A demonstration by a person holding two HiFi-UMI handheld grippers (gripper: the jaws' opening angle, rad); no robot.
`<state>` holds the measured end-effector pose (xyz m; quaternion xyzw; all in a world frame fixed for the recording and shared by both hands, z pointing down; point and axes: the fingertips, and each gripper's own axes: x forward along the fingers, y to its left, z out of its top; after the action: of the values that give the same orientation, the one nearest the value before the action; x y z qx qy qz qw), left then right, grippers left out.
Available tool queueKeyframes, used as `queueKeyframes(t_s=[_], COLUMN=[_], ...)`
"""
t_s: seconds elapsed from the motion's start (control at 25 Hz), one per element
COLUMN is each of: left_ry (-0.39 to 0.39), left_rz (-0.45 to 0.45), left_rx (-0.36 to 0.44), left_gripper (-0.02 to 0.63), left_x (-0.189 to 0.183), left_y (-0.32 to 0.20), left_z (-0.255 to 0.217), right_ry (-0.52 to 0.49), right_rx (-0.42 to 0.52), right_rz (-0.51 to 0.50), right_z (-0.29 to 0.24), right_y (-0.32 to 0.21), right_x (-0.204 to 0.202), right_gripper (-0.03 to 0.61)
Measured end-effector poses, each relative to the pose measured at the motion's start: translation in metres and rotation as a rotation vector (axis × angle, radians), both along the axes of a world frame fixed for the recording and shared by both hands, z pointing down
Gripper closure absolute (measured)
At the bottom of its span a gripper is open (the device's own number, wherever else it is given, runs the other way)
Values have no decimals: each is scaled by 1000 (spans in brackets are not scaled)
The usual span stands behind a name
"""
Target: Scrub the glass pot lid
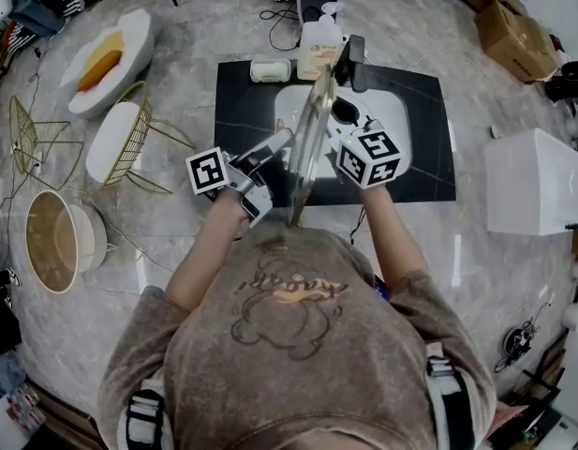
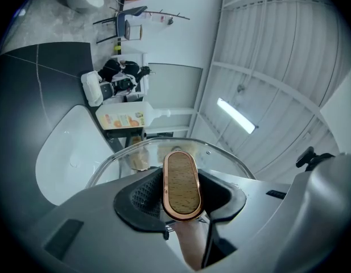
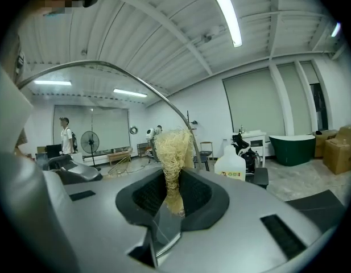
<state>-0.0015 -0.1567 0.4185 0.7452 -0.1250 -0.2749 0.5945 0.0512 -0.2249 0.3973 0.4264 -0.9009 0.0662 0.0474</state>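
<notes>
I hold the glass pot lid (image 1: pixel 312 139) upright and edge-on over the white sink (image 1: pixel 390 125), between my two grippers. My left gripper (image 1: pixel 277 148) is shut on the lid's handle (image 2: pixel 182 182), an oval wooden knob with a copper rim. The clear glass dome (image 2: pixel 221 159) spreads beyond the handle. My right gripper (image 1: pixel 337 144) is shut on a pale yellow fibrous scrubber (image 3: pixel 174 149). It stands at the lid's other face, and the lid's metal rim (image 3: pixel 135 79) arcs across the right gripper view. Whether the scrubber touches the glass I cannot tell.
The sink sits in a black counter (image 1: pixel 244 97). A black faucet (image 1: pixel 355 62), a detergent bottle (image 1: pixel 318 49) and a white soap box (image 1: pixel 270 70) stand behind the sink. Wire chairs (image 1: pixel 120 139) stand to the left and a white box (image 1: pixel 534 181) to the right.
</notes>
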Motion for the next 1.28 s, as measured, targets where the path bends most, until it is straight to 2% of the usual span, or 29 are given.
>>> queueKeyframes(t_s=[0.28,0.68,1.08,1.28], left_ry=[19,37,37,36], left_rz=[-2,-32,-91,-129], left_rx=[-3,-18,-29,-36], left_gripper=[433,433,433,433], left_x=[-1,-6,-15,-25], left_y=[-3,-11,-22,-28], left_z=[-1,-1,4,9], right_ry=[28,75,98,119], right_rx=[-81,-212,-319,-355], right_rz=[9,-64,-197,-310], right_z=[37,91,129,139], right_y=[-14,2,43,76], right_x=[1,-14,-35,-49], right_gripper=[523,523,525,525])
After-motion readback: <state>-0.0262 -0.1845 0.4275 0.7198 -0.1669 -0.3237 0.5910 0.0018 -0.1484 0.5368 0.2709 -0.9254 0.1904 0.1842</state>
